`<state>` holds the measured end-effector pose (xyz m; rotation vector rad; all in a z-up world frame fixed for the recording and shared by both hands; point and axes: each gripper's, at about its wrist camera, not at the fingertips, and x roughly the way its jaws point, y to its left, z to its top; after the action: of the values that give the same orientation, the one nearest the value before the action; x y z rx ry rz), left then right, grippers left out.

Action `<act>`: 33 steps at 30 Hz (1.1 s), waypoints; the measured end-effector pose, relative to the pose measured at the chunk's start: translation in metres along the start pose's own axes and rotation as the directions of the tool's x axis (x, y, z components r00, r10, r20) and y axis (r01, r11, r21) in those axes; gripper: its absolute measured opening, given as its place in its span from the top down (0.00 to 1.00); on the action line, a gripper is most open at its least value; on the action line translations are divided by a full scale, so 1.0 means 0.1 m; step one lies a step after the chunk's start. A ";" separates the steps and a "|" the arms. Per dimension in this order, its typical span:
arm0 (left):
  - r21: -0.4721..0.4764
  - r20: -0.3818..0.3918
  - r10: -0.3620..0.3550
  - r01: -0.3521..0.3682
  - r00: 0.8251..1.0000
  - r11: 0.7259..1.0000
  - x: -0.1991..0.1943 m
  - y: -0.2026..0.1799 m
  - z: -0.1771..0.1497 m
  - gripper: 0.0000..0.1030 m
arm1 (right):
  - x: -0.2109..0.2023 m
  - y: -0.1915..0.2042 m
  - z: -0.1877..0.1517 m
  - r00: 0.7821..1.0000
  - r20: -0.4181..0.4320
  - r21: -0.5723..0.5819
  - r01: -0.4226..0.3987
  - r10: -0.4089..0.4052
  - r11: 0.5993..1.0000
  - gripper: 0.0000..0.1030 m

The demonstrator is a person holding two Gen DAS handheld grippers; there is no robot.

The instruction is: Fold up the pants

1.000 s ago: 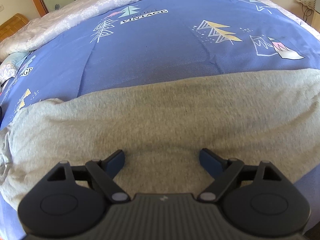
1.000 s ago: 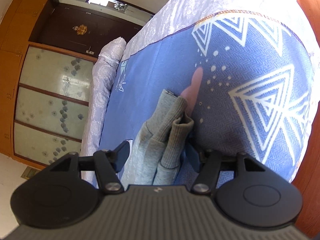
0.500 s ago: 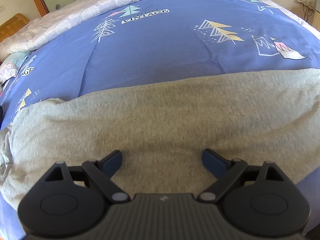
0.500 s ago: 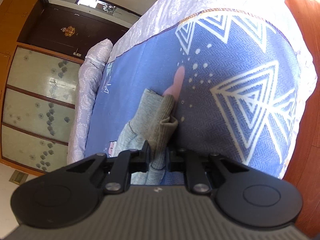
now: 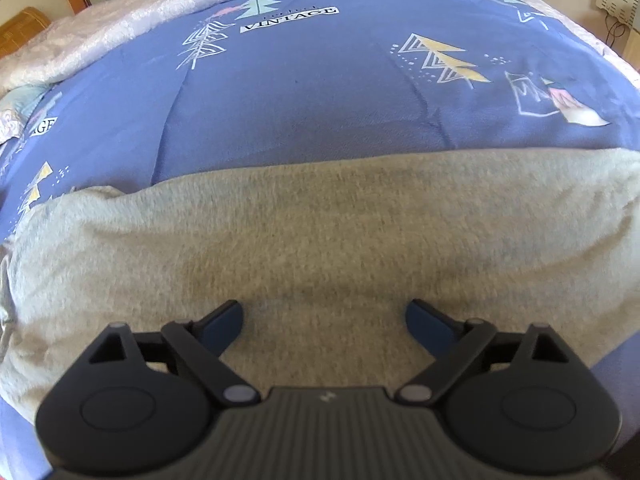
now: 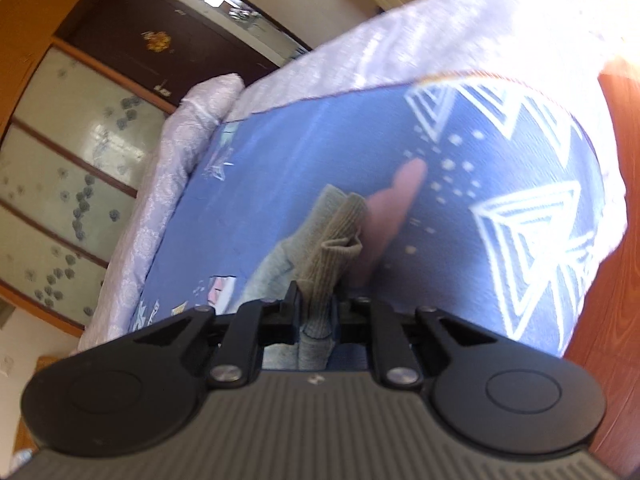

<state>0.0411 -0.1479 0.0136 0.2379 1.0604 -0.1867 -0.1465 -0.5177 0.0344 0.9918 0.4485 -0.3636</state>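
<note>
Grey sweatpants (image 5: 320, 236) lie spread across a blue patterned bedspread (image 5: 304, 92). My left gripper (image 5: 324, 314) is open, its blue fingertips (image 5: 224, 320) wide apart just above the middle of the grey cloth. In the right wrist view my right gripper (image 6: 316, 308) is shut on the ribbed cuff end of the pants (image 6: 336, 248), and holds it lifted off the bedspread (image 6: 304, 152). The rest of the leg hangs below and behind the fingers, mostly hidden.
A pale quilted cover (image 5: 160, 12) borders the bed's far side. A wardrobe with frosted panels (image 6: 68, 168) and a dark door (image 6: 172, 44) stand beyond the bed. Wooden floor (image 6: 608, 312) shows past the bed's right edge.
My right gripper closed on the pants cuff and lifted it, tilting the view. My left gripper stayed open over the cloth, hardly moving.
</note>
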 end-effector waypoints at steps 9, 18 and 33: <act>-0.101 0.032 -0.389 0.390 0.921 0.915 -0.41 -0.05 0.42 0.09 | -0.02 0.70 -0.44 0.994 -0.026 -0.352 -0.113 0.111 0.929 0.84; -0.038 -0.072 -0.558 0.557 0.827 0.830 -0.31 -0.79 0.73 0.00 | 0.25 1.17 -1.06 0.985 -0.141 -0.613 -0.164 0.097 0.773 0.84; -0.059 -0.166 -0.560 0.558 0.812 0.827 -0.09 -1.09 0.75 0.08 | 0.41 1.35 -1.69 0.999 -0.012 -0.945 -0.025 0.044 0.326 0.84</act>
<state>0.0710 -0.2728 0.0455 -0.0779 1.2904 -0.7080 -0.0786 -0.3084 0.0306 -0.2069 0.5187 -0.0057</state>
